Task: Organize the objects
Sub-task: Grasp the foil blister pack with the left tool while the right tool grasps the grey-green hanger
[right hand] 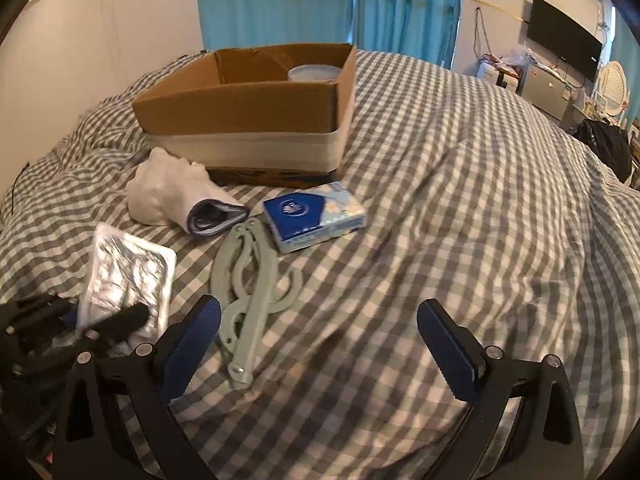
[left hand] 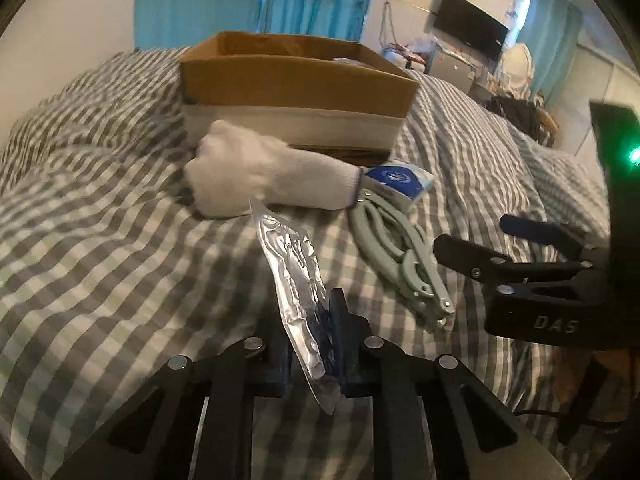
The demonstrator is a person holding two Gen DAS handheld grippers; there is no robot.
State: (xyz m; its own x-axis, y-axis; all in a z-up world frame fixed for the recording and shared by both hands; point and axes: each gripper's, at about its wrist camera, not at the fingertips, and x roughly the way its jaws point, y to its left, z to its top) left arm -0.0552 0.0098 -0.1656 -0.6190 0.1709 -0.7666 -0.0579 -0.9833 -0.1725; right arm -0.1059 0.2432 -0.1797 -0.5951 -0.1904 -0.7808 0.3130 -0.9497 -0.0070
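Note:
My left gripper (left hand: 316, 320) is shut on the lower end of a silver foil packet (left hand: 292, 264), which stands up on edge between its blue pads. In the right wrist view the same foil packet (right hand: 128, 276) sits at the lower left, with the left gripper (right hand: 100, 320) clamped on its near edge. My right gripper (right hand: 320, 316) is open with nothing between its fingers, hovering over the checked bed cover (right hand: 440, 220) just right of a grey-green folded hanger (right hand: 248, 280). Beyond the hanger lie a white glove (right hand: 168, 192) and a blue tissue pack (right hand: 316, 216).
An open cardboard box (right hand: 240, 112) stands on the bed behind the items, with a pale round container (right hand: 314, 72) inside. Blue curtains hang behind the bed. A wall-mounted TV (right hand: 564, 44) and cluttered furniture are at the far right.

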